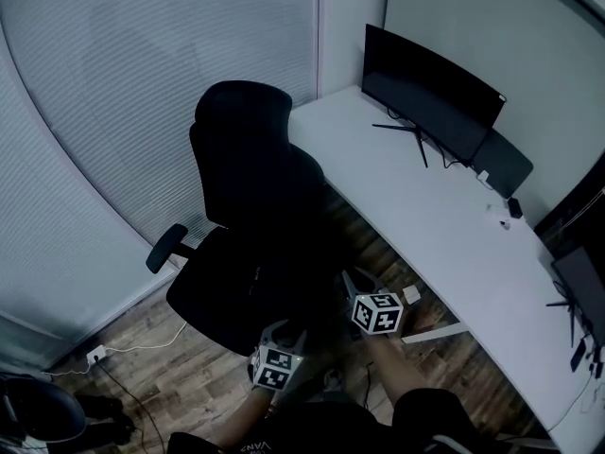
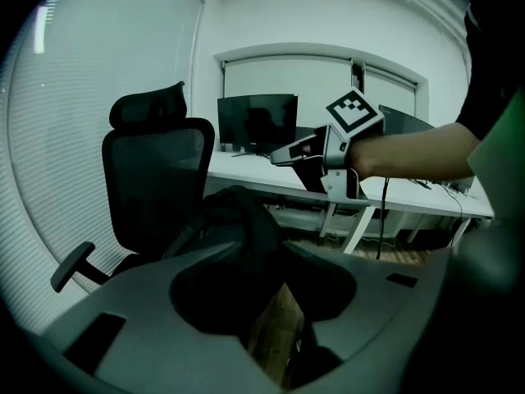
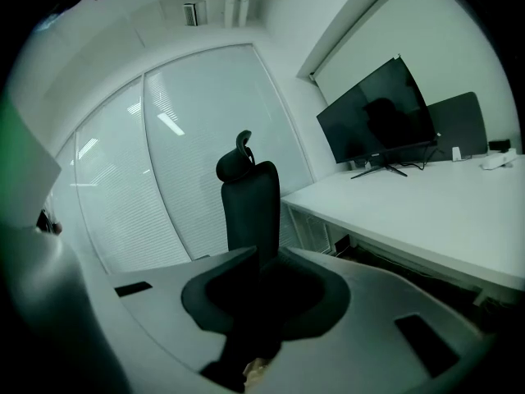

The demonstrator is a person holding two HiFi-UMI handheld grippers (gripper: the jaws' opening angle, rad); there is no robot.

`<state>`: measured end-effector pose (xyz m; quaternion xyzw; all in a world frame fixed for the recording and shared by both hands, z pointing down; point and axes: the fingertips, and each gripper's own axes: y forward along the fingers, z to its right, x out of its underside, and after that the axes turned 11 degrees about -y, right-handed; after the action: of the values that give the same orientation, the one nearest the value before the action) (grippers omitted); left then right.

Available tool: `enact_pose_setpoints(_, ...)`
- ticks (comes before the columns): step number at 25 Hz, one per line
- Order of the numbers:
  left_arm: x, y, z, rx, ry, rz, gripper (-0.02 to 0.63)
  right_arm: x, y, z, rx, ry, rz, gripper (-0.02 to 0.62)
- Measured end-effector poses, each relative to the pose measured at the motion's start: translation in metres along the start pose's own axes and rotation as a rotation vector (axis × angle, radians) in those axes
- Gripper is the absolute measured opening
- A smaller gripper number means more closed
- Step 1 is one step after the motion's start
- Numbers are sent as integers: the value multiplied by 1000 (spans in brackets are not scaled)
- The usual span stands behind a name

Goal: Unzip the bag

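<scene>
Left tongs (image 2: 264, 249) apart and empty before black bag (image 2: 244, 220) on chair (image 2: 156, 175), right tongs (image 3: 269, 257) seemingly apart too

Grey left gripper (image 1: 284, 329), right gripper (image 1: 349, 276) bear checkered cubes (image 1: 276, 367).

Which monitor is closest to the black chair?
The wide monitor at the desk's far end, beside the chair's backrest; the other monitor is cut off at the head view's right edge.

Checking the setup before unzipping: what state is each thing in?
Bag: on the chair seat, zip too dark to tell.
Left gripper: open, nothing between its jaws.
Right gripper: open, nothing between its jaws.
Monitor: screen dark.
</scene>
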<state>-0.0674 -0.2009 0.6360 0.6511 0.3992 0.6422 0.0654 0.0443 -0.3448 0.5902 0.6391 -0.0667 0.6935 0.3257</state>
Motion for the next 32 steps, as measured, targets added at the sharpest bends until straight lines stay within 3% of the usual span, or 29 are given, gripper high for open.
enact_pose_setpoints(17,-3,-103,0,51,44,167,144,-12,-125,-99,90,47,175,52)
enact_pose_setpoints(32,25,-184,-5,91,71,235,78,30,-198,-184,164,67,207,52)
